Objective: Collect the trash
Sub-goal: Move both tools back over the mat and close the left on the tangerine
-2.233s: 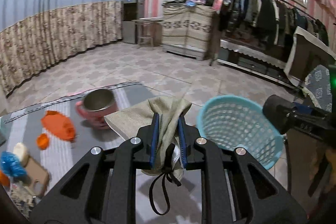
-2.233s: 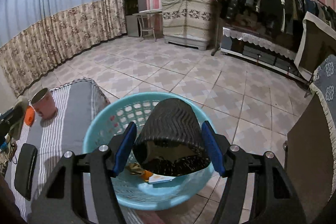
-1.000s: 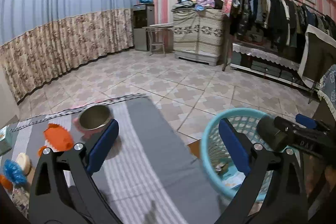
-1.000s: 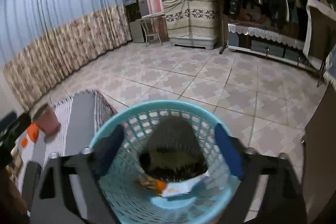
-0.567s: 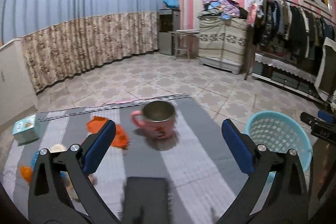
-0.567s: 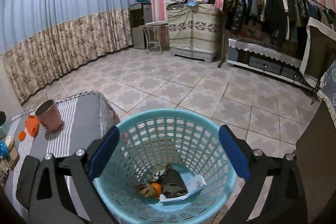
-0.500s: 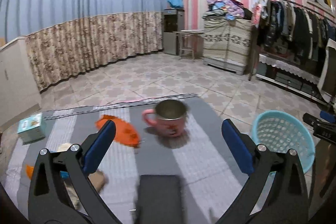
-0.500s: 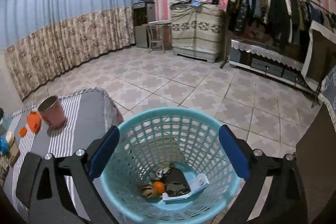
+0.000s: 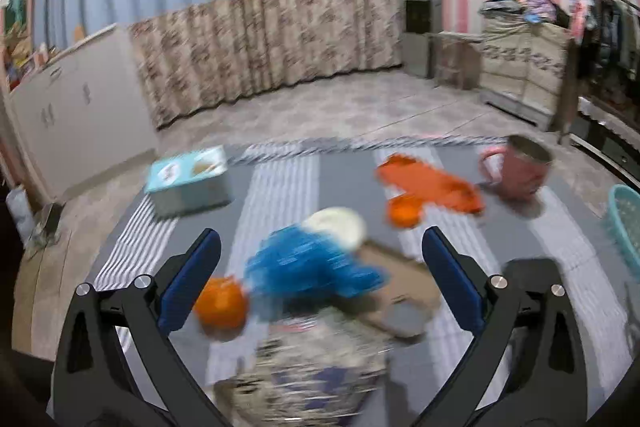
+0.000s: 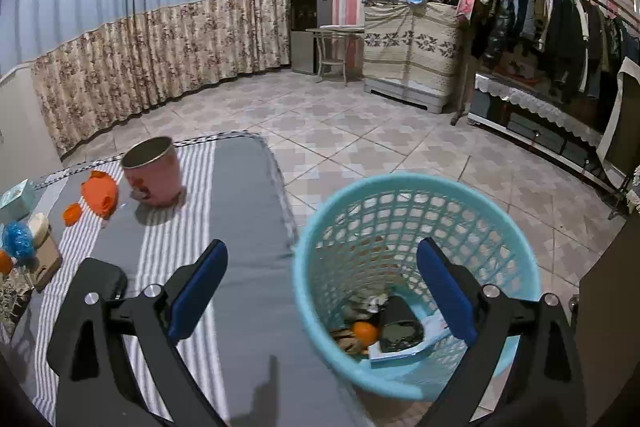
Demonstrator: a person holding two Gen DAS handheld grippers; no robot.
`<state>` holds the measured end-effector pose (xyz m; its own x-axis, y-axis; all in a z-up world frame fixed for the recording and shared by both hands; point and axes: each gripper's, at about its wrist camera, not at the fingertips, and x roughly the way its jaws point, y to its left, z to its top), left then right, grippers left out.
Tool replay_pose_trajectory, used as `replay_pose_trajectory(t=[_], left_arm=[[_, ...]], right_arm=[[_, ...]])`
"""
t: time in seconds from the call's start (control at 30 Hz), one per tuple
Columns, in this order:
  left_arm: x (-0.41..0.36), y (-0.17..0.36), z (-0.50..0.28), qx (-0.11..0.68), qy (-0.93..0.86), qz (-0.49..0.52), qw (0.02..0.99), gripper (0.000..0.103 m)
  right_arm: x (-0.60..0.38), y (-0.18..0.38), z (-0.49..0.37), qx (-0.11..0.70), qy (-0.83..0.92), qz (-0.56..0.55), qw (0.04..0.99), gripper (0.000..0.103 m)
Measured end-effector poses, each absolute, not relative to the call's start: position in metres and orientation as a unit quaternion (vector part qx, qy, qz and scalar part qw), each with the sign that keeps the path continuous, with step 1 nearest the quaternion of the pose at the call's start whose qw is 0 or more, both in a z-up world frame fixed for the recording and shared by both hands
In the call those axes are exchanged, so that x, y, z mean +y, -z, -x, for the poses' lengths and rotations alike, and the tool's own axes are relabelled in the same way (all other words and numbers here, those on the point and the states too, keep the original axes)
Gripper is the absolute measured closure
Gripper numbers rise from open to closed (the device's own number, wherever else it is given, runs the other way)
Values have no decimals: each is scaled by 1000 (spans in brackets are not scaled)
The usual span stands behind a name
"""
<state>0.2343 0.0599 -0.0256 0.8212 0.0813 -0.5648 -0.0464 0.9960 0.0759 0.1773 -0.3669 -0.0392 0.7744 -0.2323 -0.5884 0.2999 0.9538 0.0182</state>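
the left gripper (image 9: 320, 275) stood wide open and empty above the striped grey mat (image 9: 520, 239), in a blurred view. a blue crumpled wad (image 9: 308, 263) lay on the mat between its spread jaws, apart from both pads, with a white lump (image 9: 340, 223) just behind it and an orange ball (image 9: 222, 303) near the left pad. orange scraps (image 9: 432, 183) and a pink mug (image 9: 520, 171) lay farther off, to the right. the right gripper (image 10: 320, 287) was also wide open and empty, over the near rim of the blue basket (image 10: 400, 187) beside the mat. the basket held a dark cup (image 10: 400, 323), an orange (image 10: 364, 333) and paper.
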Motion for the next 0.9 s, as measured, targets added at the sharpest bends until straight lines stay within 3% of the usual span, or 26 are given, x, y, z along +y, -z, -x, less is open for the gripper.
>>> replay_pose_trajectory(t=[0.23,0.43,0.5,0.7,0.9], left_arm=[[119,46,-236,325,-65,-7,943,7],[143,70,-245,368,-46,22,929,16],[145,78,-250,388,-33,32,921,30],[143,93,-262,412,-16,24,911,58],[149,85,-258,395,-9,20,918,71]], right_arm=[[-348,45,-183,321,149,-38,934,9],[-340,50,-185,329,149,-39,932,9],[-336,52,-186,334,147,-37,930,9],[-321,59,-188,346,140,-19,928,9],[-300,57,-189,353,123,1,927,9]])
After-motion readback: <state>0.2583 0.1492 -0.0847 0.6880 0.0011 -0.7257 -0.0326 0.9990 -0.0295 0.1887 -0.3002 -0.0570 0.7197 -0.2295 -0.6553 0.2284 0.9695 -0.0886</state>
